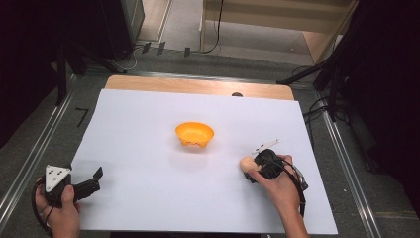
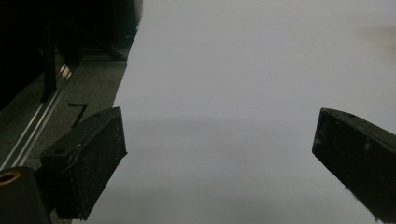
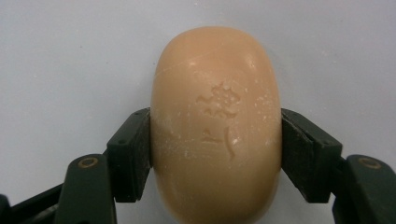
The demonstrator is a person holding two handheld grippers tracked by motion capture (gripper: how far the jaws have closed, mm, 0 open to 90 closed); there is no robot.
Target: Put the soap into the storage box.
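Note:
A peach-coloured oval bar of soap (image 3: 215, 126) with a stamped mark lies on the white sheet (image 1: 148, 148) at the front right. My right gripper (image 3: 215, 154) is shut on it, its black pads (image 3: 133, 154) pressing both long sides. In the high view the soap (image 1: 245, 162) pokes out to the left of the right gripper (image 1: 249, 167), held in a hand. An orange bowl (image 1: 194, 134) stands empty at the sheet's middle. My left gripper (image 1: 97, 181) rests at the front left corner, open, with only bare sheet between its jaws in the left gripper view (image 2: 219, 149).
The white sheet covers a wooden table (image 1: 198, 85), whose far edge shows. Metal rails (image 1: 29, 158) run along both sides of the table. Dark stands and cables (image 1: 322, 106) crowd the back right and back left.

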